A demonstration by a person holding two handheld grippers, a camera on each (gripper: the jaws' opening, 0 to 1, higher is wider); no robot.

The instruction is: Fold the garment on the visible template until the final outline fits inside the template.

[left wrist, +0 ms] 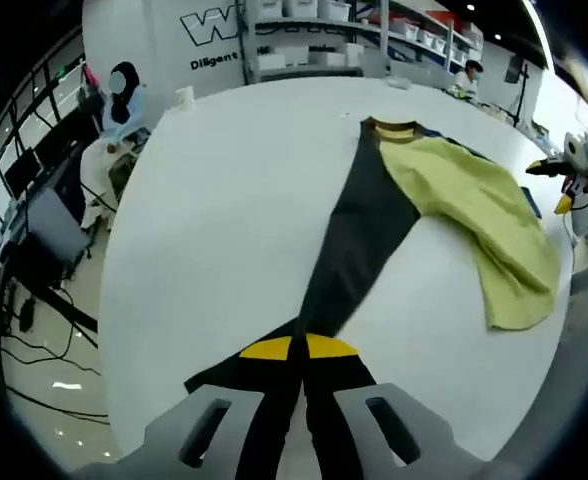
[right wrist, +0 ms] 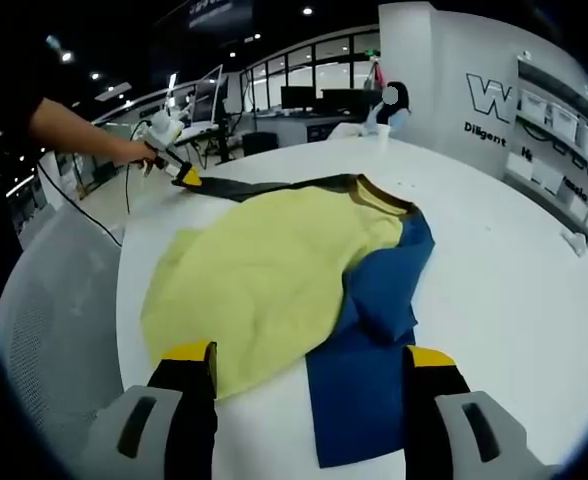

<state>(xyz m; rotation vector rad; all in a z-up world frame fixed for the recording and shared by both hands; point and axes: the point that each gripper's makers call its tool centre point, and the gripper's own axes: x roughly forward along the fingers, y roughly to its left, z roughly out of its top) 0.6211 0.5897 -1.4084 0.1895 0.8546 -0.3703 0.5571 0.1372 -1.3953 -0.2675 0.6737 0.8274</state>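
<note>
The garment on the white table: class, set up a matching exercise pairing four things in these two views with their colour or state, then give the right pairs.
Column one:
1. sleeve
2. body panel
3. left gripper
4. right gripper

Column two:
A. jaws wide apart, holding nothing
B. yellow-green
C. dark grey, pulled out long
D. shut on the sleeve end

Pairs: 1-C, 2-B, 3-D, 4-A

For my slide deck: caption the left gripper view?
Left claw shut on the dark sleeve of a yellow, blue and dark garment on a white table.
</note>
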